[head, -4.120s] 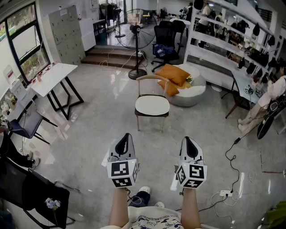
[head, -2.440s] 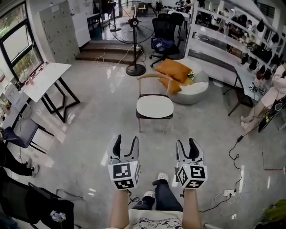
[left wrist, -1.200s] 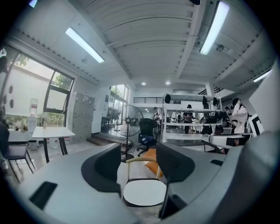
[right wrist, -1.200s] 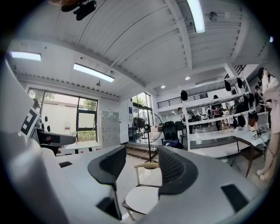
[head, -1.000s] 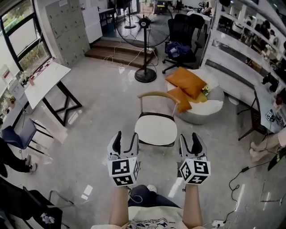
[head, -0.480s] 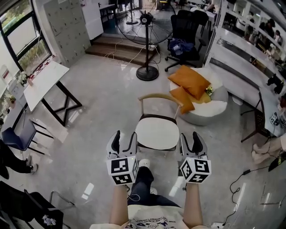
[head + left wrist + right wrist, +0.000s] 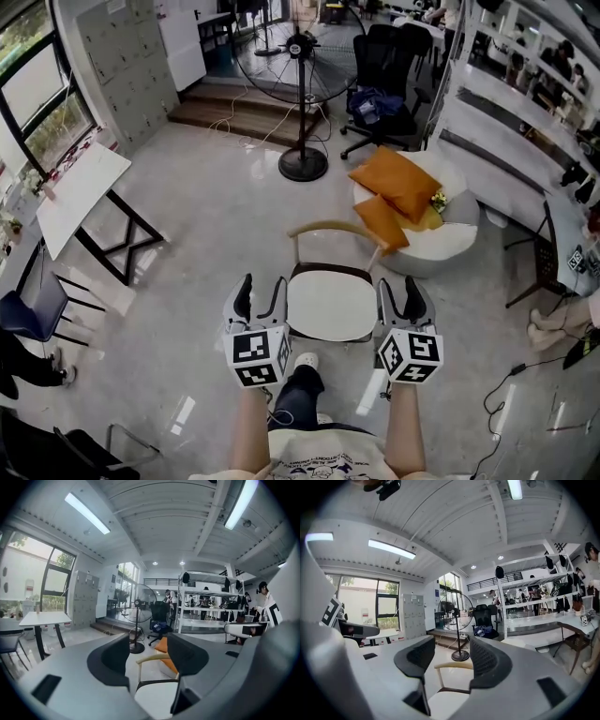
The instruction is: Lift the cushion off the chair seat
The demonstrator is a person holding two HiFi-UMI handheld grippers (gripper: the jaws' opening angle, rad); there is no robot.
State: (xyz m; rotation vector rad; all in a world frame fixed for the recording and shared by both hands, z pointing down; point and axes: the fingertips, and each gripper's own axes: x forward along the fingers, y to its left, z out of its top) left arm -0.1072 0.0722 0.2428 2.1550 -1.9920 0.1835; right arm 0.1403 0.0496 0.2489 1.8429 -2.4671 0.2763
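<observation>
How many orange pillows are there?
2. A big orange pillow lies on the round white pouf behind the chair. A smaller orange pillow lies just in front of it, at the pouf's left edge. A yellowish bit beside them may be another, mostly hidden.

The glossy pale grey floor carries a dark-framed chair with a curved wooden backrest at the middle of the head view. A flat white oval cushion lies on its seat. At twelve o'clock from the chair stands a black pedestal fan. At two o'clock sits what looks like a low round white pouffe bearing two orange square cushions. At ten o'clock stands a white-topped trestle table.
</observation>
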